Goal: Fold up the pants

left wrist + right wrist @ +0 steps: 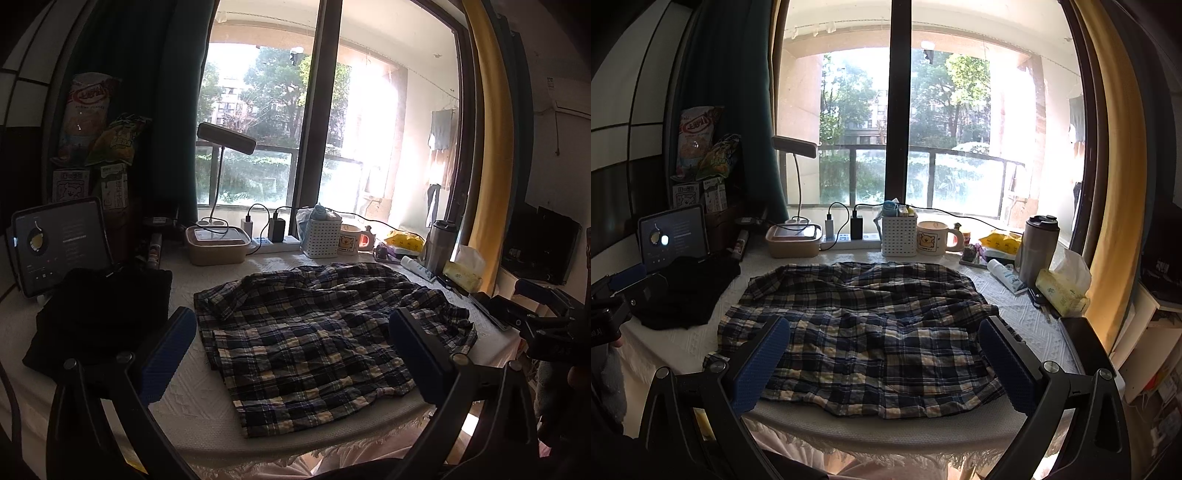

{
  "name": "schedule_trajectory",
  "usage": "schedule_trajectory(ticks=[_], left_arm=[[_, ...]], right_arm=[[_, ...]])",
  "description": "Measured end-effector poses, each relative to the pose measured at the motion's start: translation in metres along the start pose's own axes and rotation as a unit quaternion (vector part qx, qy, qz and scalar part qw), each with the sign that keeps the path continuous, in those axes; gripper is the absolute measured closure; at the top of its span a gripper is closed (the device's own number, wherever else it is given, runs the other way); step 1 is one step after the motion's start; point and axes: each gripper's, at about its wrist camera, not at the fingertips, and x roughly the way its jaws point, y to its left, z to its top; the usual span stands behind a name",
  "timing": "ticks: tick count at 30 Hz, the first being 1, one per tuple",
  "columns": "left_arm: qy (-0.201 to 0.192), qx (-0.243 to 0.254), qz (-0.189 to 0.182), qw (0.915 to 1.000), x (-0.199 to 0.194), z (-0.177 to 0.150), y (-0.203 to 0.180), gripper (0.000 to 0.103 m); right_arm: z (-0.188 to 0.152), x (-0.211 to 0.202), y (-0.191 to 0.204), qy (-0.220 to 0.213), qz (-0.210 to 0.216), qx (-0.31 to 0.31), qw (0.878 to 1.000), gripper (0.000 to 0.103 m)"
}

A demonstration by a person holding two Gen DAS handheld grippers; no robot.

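A white textured table is set before a bright window; the plaid pants are spread rumpled across it. Thin, limp cloth is judged best pinched at the near hem. Left gripper and right gripper are held wide apart above it, empty

Rumpled plaid pants spread on table

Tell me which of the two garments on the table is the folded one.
The black garment, a compact pile beside the tablet. The plaid blue-and-cream pants lie spread out and rumpled mid-table.
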Motion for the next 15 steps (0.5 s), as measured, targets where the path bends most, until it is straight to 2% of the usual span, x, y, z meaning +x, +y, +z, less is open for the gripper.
schedule_trajectory(ticks=[15], left_arm=[[0.000, 0.000, 0.000, 1.0000, -0.0001, 0.0007, -0.0005, 0.001]], right_arm=[[-0.0001, -0.0002, 0.0007, -0.001, 0.001, -0.001, 1.000, 0.000]])
